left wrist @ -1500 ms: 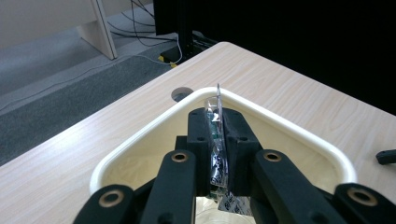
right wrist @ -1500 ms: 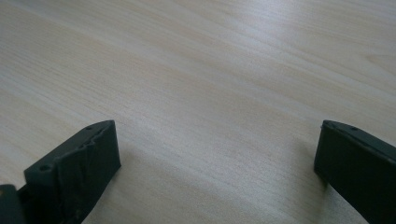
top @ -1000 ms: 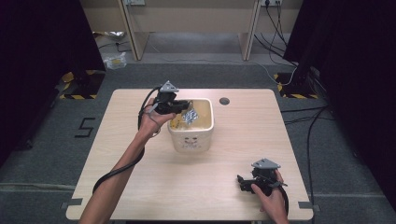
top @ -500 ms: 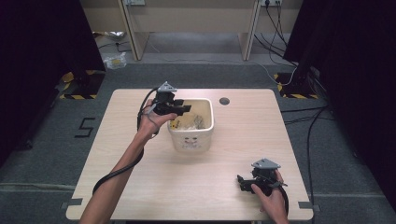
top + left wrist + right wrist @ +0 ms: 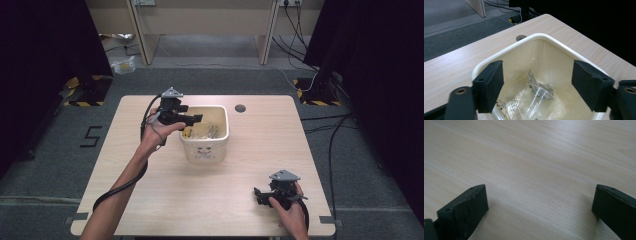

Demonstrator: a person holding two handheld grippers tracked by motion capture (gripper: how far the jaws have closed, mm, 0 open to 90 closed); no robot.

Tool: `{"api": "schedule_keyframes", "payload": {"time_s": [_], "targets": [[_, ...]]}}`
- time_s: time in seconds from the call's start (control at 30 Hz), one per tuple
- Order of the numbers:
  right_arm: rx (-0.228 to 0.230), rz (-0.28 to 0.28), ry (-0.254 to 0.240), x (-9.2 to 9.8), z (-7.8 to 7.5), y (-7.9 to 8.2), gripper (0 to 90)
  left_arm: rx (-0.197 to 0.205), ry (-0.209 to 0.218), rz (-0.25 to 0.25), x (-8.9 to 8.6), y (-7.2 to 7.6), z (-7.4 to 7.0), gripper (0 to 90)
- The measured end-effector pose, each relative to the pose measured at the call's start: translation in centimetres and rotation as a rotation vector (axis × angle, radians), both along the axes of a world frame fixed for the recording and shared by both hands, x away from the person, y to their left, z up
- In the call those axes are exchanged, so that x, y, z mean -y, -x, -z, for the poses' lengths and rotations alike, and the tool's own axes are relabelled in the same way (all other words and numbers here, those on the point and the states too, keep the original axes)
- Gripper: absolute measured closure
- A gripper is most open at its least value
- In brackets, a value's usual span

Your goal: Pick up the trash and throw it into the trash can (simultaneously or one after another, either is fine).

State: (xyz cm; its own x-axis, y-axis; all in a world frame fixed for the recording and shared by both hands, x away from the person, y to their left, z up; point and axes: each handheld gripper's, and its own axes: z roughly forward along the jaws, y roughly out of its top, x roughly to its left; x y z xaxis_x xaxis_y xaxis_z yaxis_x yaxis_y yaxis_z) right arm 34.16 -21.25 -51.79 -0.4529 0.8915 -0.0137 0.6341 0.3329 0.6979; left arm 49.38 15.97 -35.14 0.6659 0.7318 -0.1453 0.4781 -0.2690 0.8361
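The left gripper (image 5: 194, 118) hangs above centre in the high view, its black jaws reaching over the left rim of the cream plastic square tub (image 5: 205, 149); in the left gripper view (image 5: 537, 86) the jaws stand wide apart at the lower left and lower right of the frame, with nothing between them but the tub's open mouth; down in the tub, at the lower middle of that frame, lies a crumpled clear plastic cup (image 5: 537, 96) on a clear printed plastic wrapper (image 5: 511, 106); the person's left hand (image 5: 159, 131) grips the tool just left of the tub.

The right gripper (image 5: 261, 195) sits low in the lower right of the high view, close over the pale wooden table (image 5: 150, 180) and held by the person's right hand (image 5: 285, 205); in the right gripper view (image 5: 539, 208) its jaws are spread wide at the bottom corners, holding nothing, with bare wood grain between them; whether they touch the table I cannot tell.

Just right of the tub's far corner, above centre in the high view, a small round dark hole (image 5: 240, 108) is set in the tabletop; the grey carpeted floor (image 5: 210, 80) spreads beyond the table across the upper part of that frame.
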Motion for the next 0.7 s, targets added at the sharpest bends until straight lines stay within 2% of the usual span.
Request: {"api": "schedule_keyframes", "payload": {"time_s": [0.1,0.3,0.7], "targets": [[0.0,0.0,0.0,0.0,0.0,0.0,0.6,-0.004,0.002,-0.008,-0.4,0.3,-0.1,16.5],[0.0,0.0,0.0,0.0,0.0,0.0,0.6,0.004,0.023,0.007,-1.1,0.9,-0.3,15.6],[0.0,0.0,0.0,0.0,0.0,0.0,0.6,0.018,0.025,-0.002,-3.0,2.5,0.0,15.6]]}}
